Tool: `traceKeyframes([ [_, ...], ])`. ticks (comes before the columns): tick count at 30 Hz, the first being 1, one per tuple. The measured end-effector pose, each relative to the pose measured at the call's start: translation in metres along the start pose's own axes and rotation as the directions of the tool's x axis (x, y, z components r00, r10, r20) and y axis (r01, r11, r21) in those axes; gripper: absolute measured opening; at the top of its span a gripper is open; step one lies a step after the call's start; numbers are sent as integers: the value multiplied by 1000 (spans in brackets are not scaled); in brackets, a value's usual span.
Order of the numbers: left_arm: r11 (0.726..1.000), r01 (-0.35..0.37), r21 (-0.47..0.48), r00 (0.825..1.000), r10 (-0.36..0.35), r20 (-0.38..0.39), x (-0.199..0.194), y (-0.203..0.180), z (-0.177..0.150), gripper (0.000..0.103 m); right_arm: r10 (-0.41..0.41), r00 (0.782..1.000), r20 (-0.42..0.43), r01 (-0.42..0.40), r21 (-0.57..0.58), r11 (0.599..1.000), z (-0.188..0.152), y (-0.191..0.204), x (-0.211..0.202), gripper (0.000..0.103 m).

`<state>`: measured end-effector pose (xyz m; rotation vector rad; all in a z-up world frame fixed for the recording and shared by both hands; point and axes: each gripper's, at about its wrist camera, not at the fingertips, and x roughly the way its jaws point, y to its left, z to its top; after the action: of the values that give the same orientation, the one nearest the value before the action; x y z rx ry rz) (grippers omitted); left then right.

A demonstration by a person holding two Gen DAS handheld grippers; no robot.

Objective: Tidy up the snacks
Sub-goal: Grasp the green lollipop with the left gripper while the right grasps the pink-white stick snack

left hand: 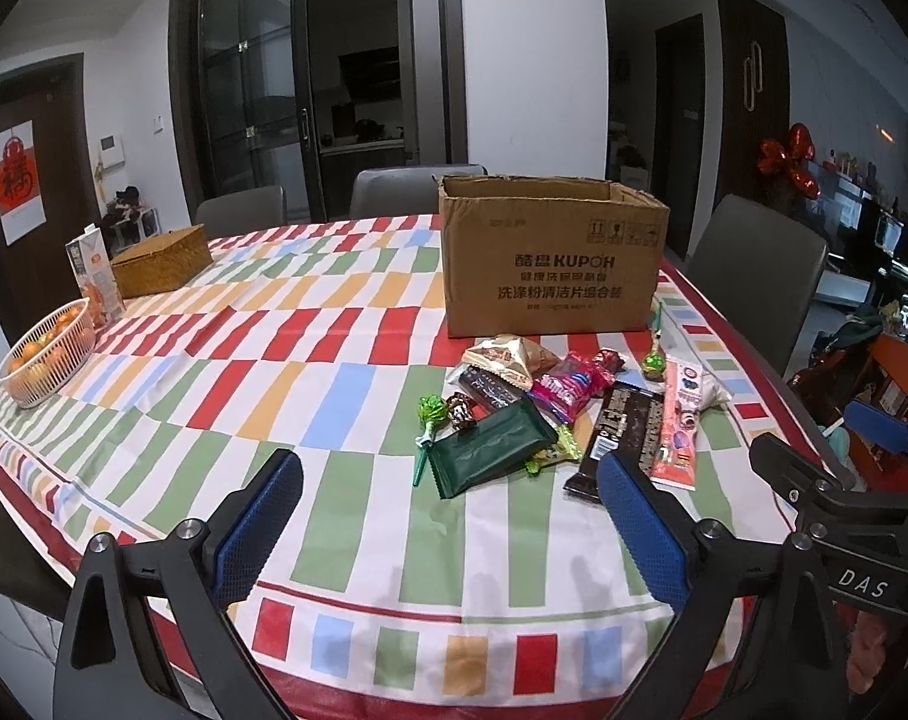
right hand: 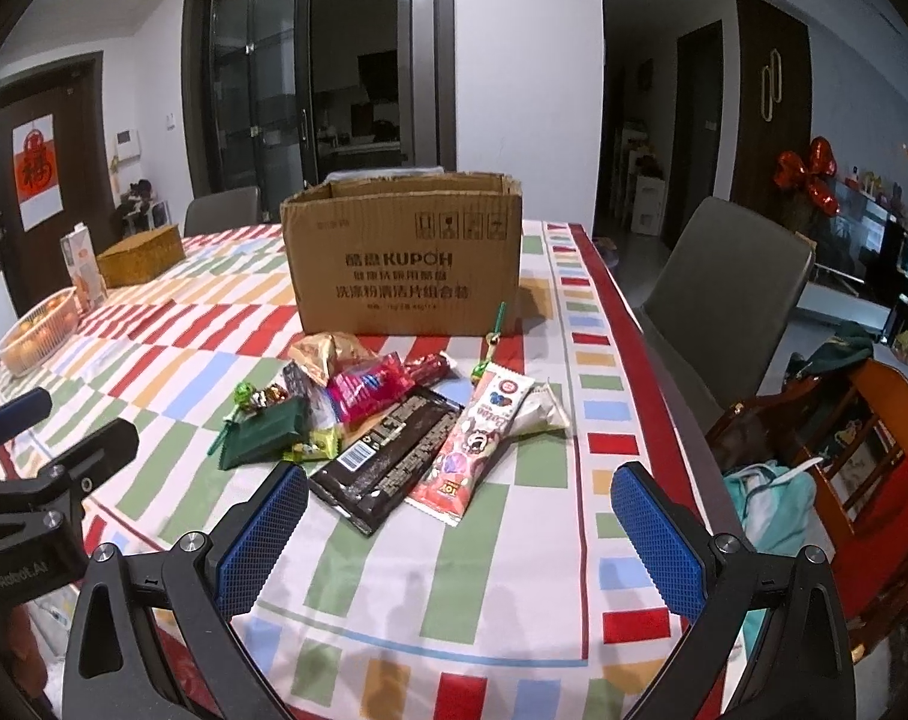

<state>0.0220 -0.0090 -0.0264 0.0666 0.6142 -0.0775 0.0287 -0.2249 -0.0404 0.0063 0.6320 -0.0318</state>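
An open brown cardboard box (left hand: 553, 255) stands on the striped tablecloth (left hand: 214, 360); it also shows in the right wrist view (right hand: 403, 258). In front of it lies a pile of snacks: a dark green packet (left hand: 493, 450), a dark chocolate bar (left hand: 625, 438), a pink long packet (left hand: 682, 426), a magenta packet (left hand: 565, 387) and green lollipops (left hand: 430, 414). The same chocolate bar (right hand: 388, 456) and pink packet (right hand: 472, 441) lie just ahead of my right gripper. My left gripper (left hand: 451, 531) is open and empty, near the table's front edge. My right gripper (right hand: 460, 540) is open and empty too.
A white basket of oranges (left hand: 46, 360), a drink carton (left hand: 94, 279) and a woven box (left hand: 160, 261) stand at the left. Grey chairs (right hand: 730, 306) ring the table. A wooden chair with clothes (right hand: 844, 438) stands at the right.
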Motion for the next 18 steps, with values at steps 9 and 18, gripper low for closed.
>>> traceKeyframes([
  [9, 1000, -16, -5, 1000, 16, -23, 28, 8, 8, 82, -13, 999, -42, 13, -1, 1000, 4, 1, 30, 102],
  [18, 1000, -5, -25, 998, 3, -70, 63, 21, 14, 66, -21, 997, -75, 22, 9, 1000, 15, 7, 62, 100],
])
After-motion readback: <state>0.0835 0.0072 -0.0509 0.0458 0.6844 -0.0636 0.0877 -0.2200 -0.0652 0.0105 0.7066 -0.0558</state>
